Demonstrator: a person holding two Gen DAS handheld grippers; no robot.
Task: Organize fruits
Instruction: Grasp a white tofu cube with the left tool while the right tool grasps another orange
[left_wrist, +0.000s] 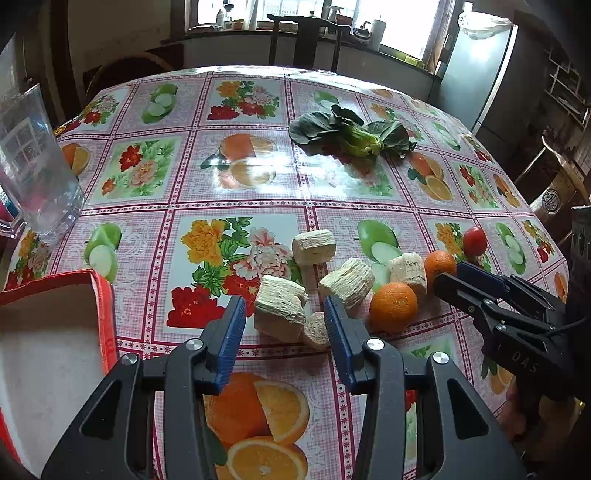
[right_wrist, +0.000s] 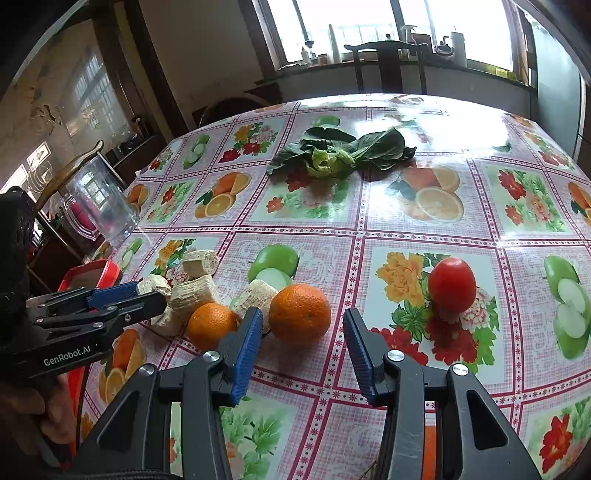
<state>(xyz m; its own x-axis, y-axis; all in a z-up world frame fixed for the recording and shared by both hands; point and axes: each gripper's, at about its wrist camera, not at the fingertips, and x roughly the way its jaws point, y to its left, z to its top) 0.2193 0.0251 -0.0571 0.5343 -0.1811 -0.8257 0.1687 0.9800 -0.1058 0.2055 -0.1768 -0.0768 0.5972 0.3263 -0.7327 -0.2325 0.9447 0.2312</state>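
Observation:
Two oranges lie on the flowered tablecloth: the nearer orange and the farther orange. A red tomato sits to their right. Several pale cob pieces lie to the left of the oranges. My left gripper is open, its fingers on either side of the nearest cob piece. My right gripper is open and empty just in front of the farther orange.
A red box with a white inside stands at the near left. A clear plastic jug stands at the left table edge. A leafy green vegetable lies farther back. A dark chair stands behind the table.

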